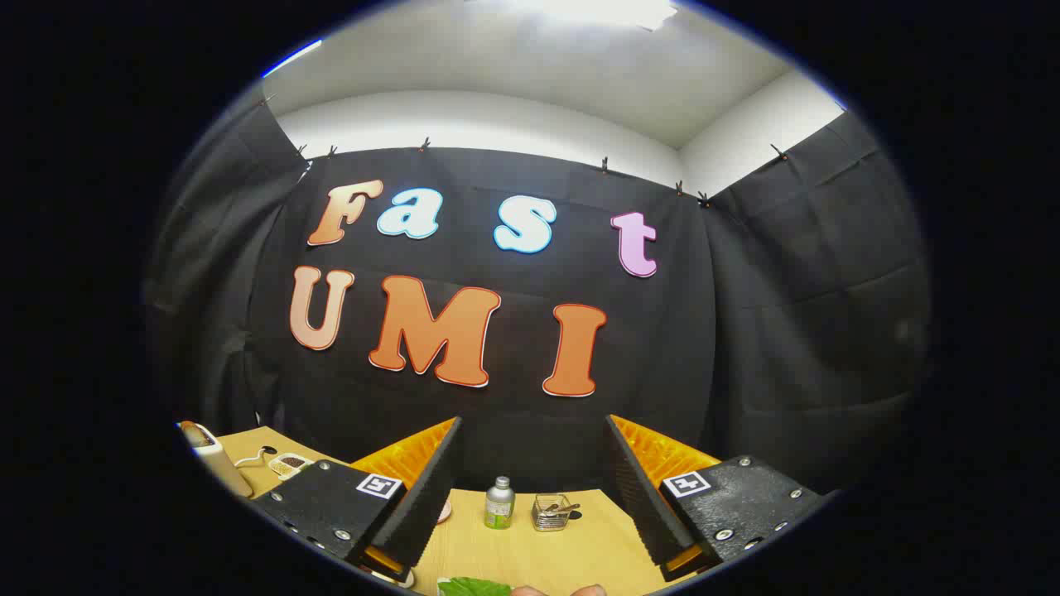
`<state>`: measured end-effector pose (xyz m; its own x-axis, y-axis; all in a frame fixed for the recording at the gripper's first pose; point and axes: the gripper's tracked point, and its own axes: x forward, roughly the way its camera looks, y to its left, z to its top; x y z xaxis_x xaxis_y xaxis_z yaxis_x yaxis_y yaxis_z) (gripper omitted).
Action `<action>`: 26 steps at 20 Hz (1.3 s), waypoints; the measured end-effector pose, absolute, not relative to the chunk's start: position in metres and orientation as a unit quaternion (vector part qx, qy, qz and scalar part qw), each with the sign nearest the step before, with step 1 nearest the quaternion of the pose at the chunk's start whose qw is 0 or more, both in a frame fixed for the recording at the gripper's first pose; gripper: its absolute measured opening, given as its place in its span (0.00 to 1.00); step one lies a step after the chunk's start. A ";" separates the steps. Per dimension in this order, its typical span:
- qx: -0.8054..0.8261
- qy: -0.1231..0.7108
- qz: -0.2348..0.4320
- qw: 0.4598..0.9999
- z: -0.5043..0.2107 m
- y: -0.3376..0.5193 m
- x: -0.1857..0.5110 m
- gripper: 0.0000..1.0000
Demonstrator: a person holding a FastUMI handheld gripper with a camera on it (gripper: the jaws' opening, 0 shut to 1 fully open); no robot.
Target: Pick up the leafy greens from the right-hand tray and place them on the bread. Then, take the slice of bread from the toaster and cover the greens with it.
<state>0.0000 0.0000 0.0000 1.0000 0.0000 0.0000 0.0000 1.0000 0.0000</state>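
Observation:
My gripper [530,497] is held high above the wooden table [571,546], its two fingers spread wide apart with nothing between them. Low down between the fingers, at the near end of the table, a bit of the leafy greens [474,587] peeks into sight. Beside the greens is a small rounded pinkish thing [590,590] that I cannot identify. Off to the left beyond the left finger stands the white toaster [209,451] with a brownish slice of bread [192,430] sticking out of its top.
A small silver bottle with a green label [499,502] and a little wire basket [551,511] stand at the far side of the table, near the black cloth wall. A small dish of dark bits [290,463] and a white cable lie by the toaster.

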 end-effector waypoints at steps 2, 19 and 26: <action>0.002 0.005 -0.004 1.000 0.002 0.012 0.002 0.99; -0.004 0.084 0.026 0.996 -0.031 0.048 0.013 0.99; 0.006 0.234 0.084 0.969 -0.146 0.049 -0.005 0.99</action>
